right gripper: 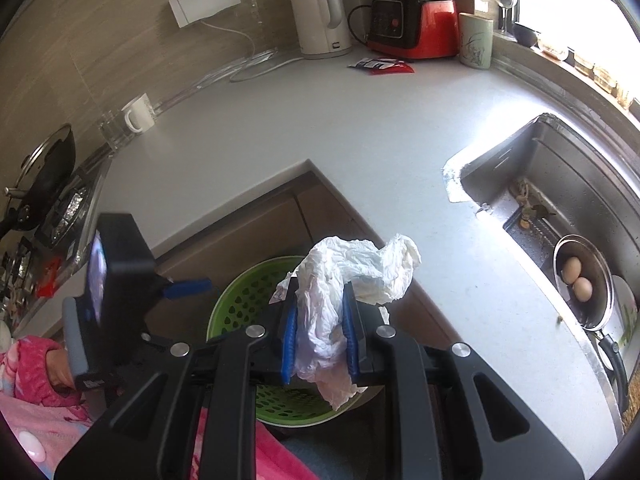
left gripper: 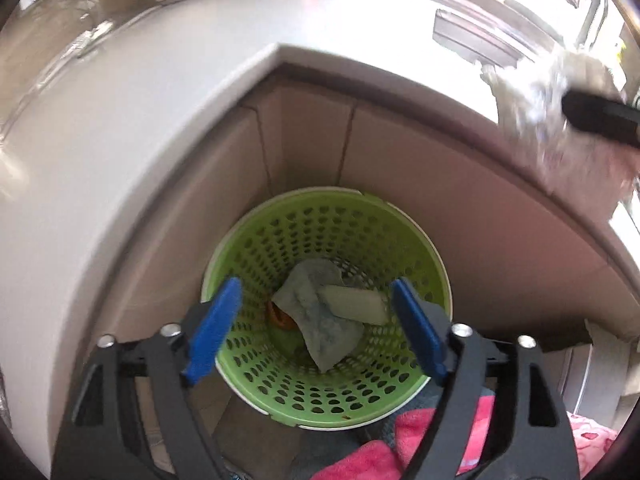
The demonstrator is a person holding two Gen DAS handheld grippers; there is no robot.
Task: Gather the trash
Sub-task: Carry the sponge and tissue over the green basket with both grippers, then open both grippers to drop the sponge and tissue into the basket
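A green perforated trash basket [left gripper: 280,236] stands on the floor in the inner corner of the white counter [left gripper: 160,92]. Inside it lie a grey-blue crumpled wipe [left gripper: 320,316], a pale flat piece [left gripper: 356,304] and something orange [left gripper: 280,316]. My left gripper [left gripper: 316,304] is open and empty above the basket. My right gripper [right gripper: 320,328] is shut on a crumpled white tissue [right gripper: 352,272] and holds it over the basket's rim [right gripper: 236,300]. The tissue also shows blurred at the right edge of the left wrist view [left gripper: 552,120].
On the counter [right gripper: 320,128] are a red-and-white wrapper [right gripper: 380,66], a white kettle [right gripper: 320,16], a red appliance [right gripper: 412,20], a mug [right gripper: 138,114] and a glass. A sink [right gripper: 560,184] with a pan of two eggs [right gripper: 576,280] is at right. A stove with a wok [right gripper: 40,184] is at left.
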